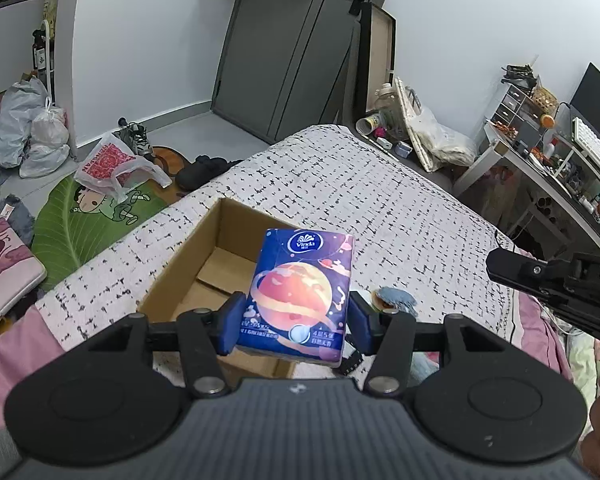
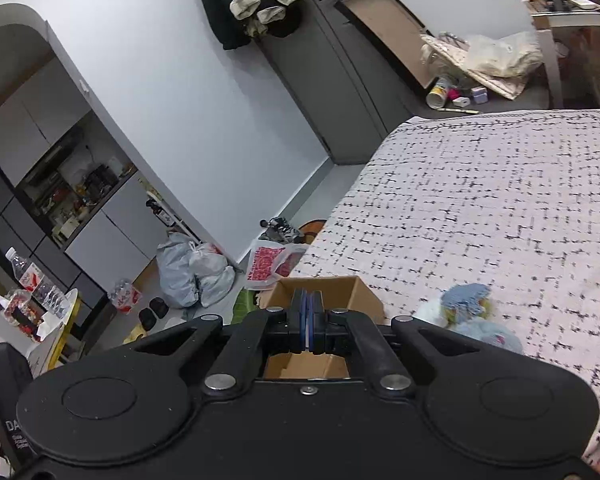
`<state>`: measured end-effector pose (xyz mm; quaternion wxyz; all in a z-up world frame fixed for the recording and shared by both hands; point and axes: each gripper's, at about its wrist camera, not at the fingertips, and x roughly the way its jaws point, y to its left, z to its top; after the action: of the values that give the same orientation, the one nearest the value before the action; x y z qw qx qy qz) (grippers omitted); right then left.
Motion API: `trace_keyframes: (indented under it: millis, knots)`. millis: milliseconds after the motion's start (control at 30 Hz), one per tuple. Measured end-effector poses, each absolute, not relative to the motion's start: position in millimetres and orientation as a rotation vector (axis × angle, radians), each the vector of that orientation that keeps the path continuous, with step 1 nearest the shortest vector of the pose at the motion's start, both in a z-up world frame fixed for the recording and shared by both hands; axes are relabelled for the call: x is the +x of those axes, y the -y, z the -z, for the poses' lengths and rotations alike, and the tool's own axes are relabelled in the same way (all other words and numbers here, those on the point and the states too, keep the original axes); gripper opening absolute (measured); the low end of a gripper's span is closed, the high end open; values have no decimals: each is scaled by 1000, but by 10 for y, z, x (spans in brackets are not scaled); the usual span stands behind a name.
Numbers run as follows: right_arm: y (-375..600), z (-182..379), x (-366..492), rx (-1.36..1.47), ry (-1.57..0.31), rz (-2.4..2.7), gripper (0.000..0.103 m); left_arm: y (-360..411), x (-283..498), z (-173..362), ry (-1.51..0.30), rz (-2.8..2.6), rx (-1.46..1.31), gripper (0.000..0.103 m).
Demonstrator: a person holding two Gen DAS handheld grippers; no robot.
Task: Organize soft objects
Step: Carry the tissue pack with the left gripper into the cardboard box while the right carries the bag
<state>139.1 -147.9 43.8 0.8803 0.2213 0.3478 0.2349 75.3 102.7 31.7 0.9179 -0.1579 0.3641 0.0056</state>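
Grey door [image 1: 288, 48] in the far wall, a framed board [image 1: 374, 56] leaning to its right. Red-and-white plastic bag [image 1: 114, 166] and green leaf-shaped mat [image 1: 84, 220] on the floor left of the bed [image 1: 380, 184]. White bags [image 1: 32, 128] far left. Cluttered bench [image 1: 548, 168] with dark monitor [image 1: 598, 100] at right.

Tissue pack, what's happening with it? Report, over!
Left gripper shut on tissue pack, above open cardboard box. Right gripper shut, empty. Blue plush toy waiting on bed. Nothing blocking.

The tissue pack [image 1: 302, 292] is blue-purple with an orange planet, the box [image 1: 188, 264] plain brown, the bedspread [image 1: 360, 184] white with black dashes.
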Motion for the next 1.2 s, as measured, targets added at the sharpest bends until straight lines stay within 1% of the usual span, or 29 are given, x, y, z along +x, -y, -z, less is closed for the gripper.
trace_keyframes:
  millis: [267, 333, 367, 400, 433, 467, 533, 633, 700, 867, 1067, 1100, 1133, 1200]
  knots:
    - [1289, -412, 1647, 474, -749, -544, 2, -1184, 1040, -264, -759, -35, -316, 53]
    - [1320, -350, 1678, 478, -789, -540, 4, -1225, 1110, -228, -770, -45, -319, 53]
    - [1364, -298, 1688, 489, -818, -528, 8, -1251, 1136, -210, -775, -51, -322, 53]
    - [1443, -196, 1672, 506, -857, -502, 23, -1273, 1151, -189, -778, -56, -325, 53]
    - [1503, -98, 1630, 505, -887, -467, 33, -1295, 1163, -165, -781, -60, -329, 53]
    - [1546, 23, 1580, 480, -915, -432, 48, -1309, 1172, -143, -783, -61, -331, 53]
    - [1617, 278, 1512, 432, -987, -365, 50, -1318, 1203, -80, -793, -66, -331, 53]
    - [1727, 644, 1508, 478, -1113, -274, 50, -1331, 1275, 26, -816, -75, -341, 53]
    - [1767, 801, 1503, 485, -1156, -216, 53, -1335, 1306, 80, -825, -76, -346, 53]
    - [1825, 1041, 1478, 529, -1231, -153, 56, -1354, 1361, 144, -837, -77, -339, 53]
    - [1832, 1281, 1567, 529, -1284, -57, 56, -1376, 1464, 177, -843, -75, -341, 53]
    - [1835, 1308, 1576, 524, -1284, -47, 56, -1377, 1480, 178, -844, -72, -339, 53]
    - [1830, 1336, 1590, 522, -1284, -41, 53, -1377, 1494, 179, -844, -68, -338, 53]
    - [1799, 1388, 1605, 544, -1295, -52, 16, -1379, 1518, 188, -844, -61, -336, 53]
